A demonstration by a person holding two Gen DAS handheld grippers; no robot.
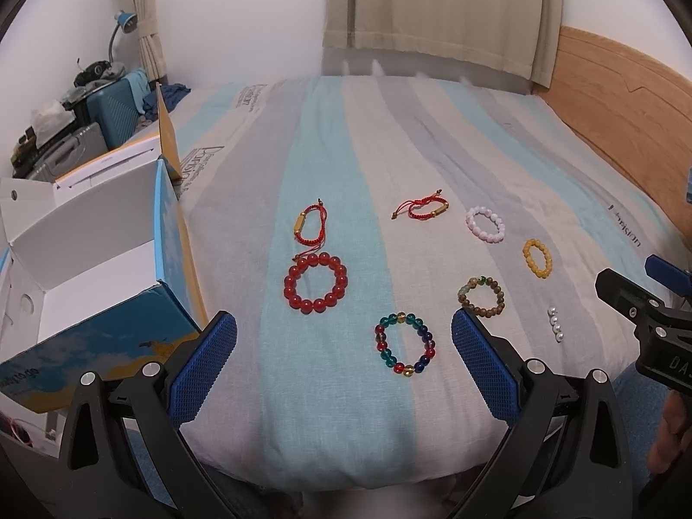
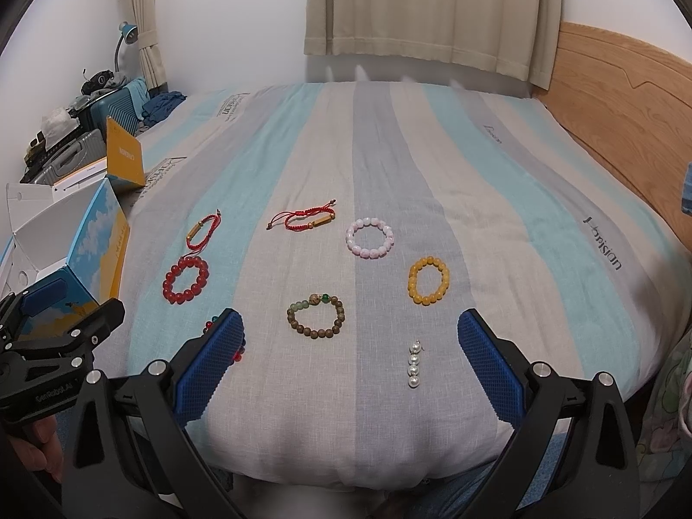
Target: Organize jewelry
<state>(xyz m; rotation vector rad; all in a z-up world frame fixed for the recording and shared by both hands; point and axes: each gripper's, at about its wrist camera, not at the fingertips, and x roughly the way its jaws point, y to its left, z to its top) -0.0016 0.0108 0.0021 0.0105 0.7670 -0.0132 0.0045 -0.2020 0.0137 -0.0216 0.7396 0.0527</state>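
Closing carelessly on the soft striped bedcover could pinch up fabric with the beads, or nudge a neighbouring bracelet out of place. The multicoloured glass-bead bracelet lies flat just beyond the left gripper, between its wide-spread blue pads, with the open blue-and-white cardboard box to the near left. The right gripper, equally wide and empty, hovers near the short string of white pearls, though its left pad probably hides part of that multicoloured bracelet.
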